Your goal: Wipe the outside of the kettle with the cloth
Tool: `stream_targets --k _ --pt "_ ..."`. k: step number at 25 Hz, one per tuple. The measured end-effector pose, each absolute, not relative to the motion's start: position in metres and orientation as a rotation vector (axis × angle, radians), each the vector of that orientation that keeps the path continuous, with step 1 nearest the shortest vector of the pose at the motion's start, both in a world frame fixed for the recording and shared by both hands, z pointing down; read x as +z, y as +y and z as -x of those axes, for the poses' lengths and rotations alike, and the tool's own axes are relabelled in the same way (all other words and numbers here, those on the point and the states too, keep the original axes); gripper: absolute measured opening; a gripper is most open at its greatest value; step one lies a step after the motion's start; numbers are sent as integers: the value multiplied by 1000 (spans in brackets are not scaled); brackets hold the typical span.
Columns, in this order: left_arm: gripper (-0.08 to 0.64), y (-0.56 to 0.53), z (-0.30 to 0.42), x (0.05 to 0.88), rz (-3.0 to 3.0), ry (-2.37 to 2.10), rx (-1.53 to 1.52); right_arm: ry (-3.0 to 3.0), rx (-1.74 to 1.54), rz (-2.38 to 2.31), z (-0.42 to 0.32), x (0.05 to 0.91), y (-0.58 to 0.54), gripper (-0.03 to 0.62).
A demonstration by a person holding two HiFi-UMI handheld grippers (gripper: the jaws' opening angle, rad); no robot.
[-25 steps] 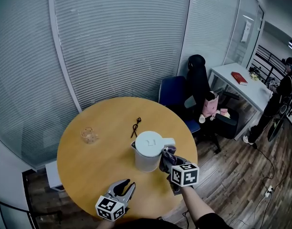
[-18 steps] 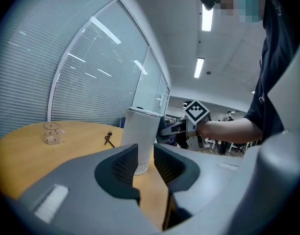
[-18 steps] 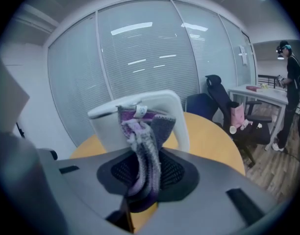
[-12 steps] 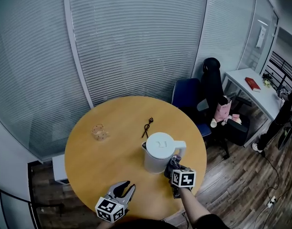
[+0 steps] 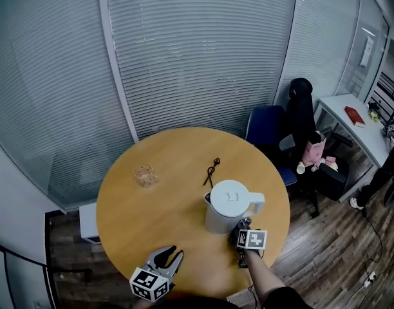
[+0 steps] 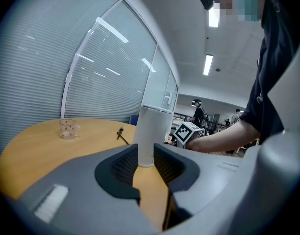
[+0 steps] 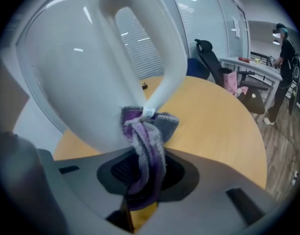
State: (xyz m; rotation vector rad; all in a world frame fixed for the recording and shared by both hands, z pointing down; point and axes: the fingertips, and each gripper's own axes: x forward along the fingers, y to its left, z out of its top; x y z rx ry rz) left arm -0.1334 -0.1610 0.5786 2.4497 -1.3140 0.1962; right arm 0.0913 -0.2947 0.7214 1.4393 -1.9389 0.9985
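Right gripper view: right gripper (image 7: 142, 173) presses clamped cloth (image 7: 146, 141) against kettle (image 7: 76, 77).

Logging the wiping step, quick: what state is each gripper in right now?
Left gripper: open, holding nothing.
Right gripper: shut on the cloth, which touches the kettle.

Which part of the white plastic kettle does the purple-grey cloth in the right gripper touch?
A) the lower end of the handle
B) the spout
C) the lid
A: the right gripper holds the purple-grey cloth against the handle's lower end on the white plastic kettle.
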Motion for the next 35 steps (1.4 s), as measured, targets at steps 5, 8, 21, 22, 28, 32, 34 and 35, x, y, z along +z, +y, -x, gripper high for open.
stream_targets --k 5,8,21,22,28,32,34,35 --pt "86 -163 127 577 -2463 -1291 195 -1945 1014 -1470 -93 718 -293 97" --pt "86 -163 122 575 -2475 -1276 190 -1976 1004 -1485 -93 708 -286 97" --pt "84 -161 71 567 -2522 -1207 151 -2268 878 -1437 -102 610 -226 97" --pt "84 -158 67 567 -2524 -1205 150 -2288 879 -1437 -105 603 -220 97" --pt "57 -140 50 564 -2523 -1230 140 -2405 869 -1413 -112 568 -188 97" --pt "21 -127 46 564 -2507 -1280 123 -2482 860 -1351 -107 553 -169 97" --pt "11 -121 43 564 -2490 -1308 118 -2517 854 -1324 -105 546 -162 97" --pt "11 -118 42 564 -2480 -1324 117 -2534 853 -1313 -106 542 -158 97"
